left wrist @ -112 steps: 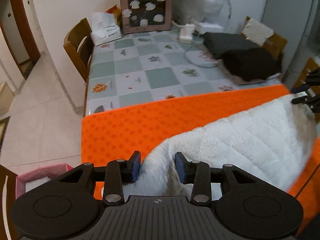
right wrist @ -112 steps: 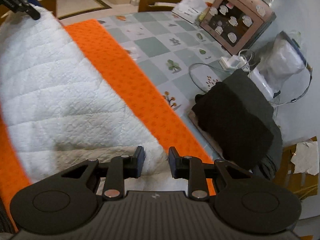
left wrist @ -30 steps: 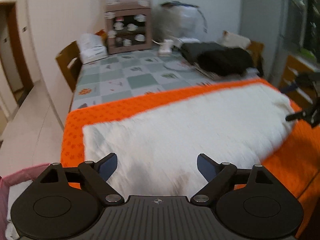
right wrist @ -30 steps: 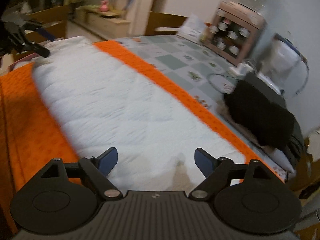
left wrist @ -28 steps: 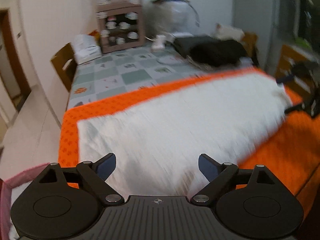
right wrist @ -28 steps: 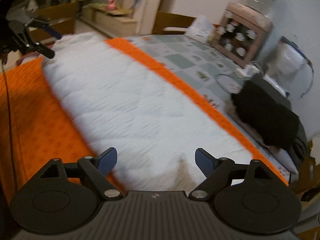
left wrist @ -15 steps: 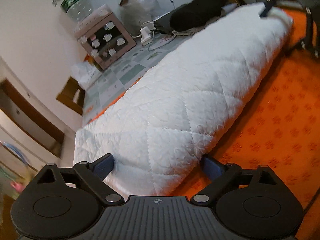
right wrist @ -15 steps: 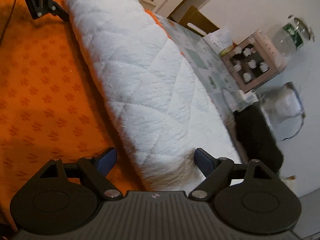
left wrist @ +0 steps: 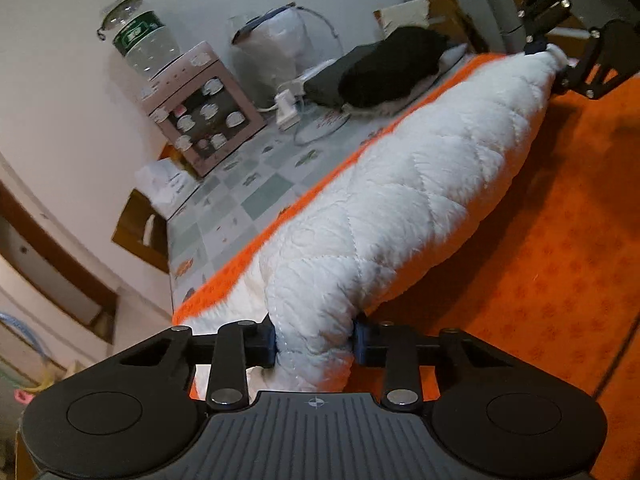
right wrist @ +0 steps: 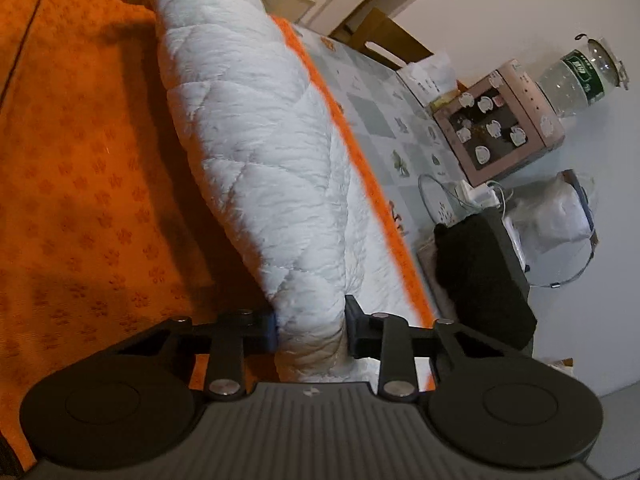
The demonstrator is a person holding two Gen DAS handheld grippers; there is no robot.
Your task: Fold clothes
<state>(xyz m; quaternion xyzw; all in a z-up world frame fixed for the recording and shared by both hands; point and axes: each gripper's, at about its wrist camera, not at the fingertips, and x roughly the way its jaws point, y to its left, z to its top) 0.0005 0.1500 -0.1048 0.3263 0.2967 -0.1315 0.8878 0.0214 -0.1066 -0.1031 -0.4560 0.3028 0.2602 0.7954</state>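
- The white quilted garment (left wrist: 420,200) is stretched between the two tools over the orange mat (left wrist: 560,280).
- One bunched end is pinched as the left gripper (left wrist: 315,344) closes; the other as the right gripper (right wrist: 310,330) closes.
- One lengthwise fold appears done; further folds seem left.

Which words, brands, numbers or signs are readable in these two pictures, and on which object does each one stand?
None can be read.
Green label on the water bottle: print too blurred.
White packet beside the pink box: dark marks, too small.
Stickers on the pink box: pictures, no legible words.
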